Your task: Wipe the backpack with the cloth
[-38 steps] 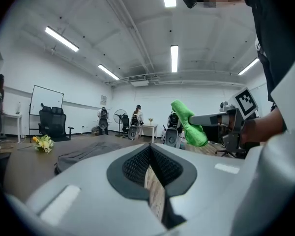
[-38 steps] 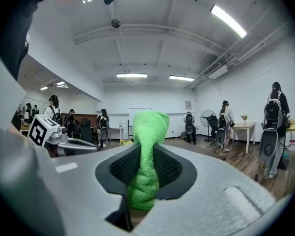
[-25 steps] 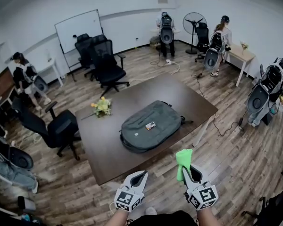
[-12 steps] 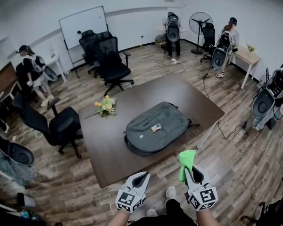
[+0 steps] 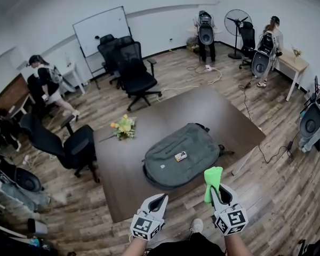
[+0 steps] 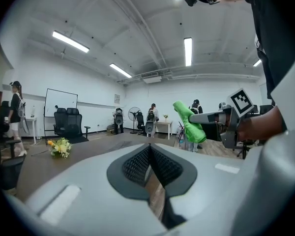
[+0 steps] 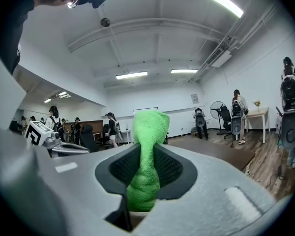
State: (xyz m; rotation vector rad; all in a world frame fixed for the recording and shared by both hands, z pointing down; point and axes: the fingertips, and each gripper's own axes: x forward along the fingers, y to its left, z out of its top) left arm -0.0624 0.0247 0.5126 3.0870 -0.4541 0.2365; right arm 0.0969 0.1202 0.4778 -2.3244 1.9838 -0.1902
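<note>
grey backpack (image 5: 194, 143) laid flat near the middle of the dark counter (image 5: 202, 106), straps turned to the far side; a small object (image 5: 181, 156), possibly a tag, is seen on its upper face. the green cloth (image 5: 213, 178) is held off the counter, near the backpack's front edge but apart from it, and is clamped upright in the right gripper (image 5: 216, 190), whose jaws are closed on the cloth's lower part while its free end stands above them. the left gripper (image 5: 156, 202) is held beside it over the floor, jaws pressed together with nothing between them. a bunch of yellow flowers (image 5: 125, 127) is set on the counter left of the backpack, well apart. black office chairs (image 5: 136, 73) and a whiteboard (image 5: 101, 30) are shown beyond.
</note>
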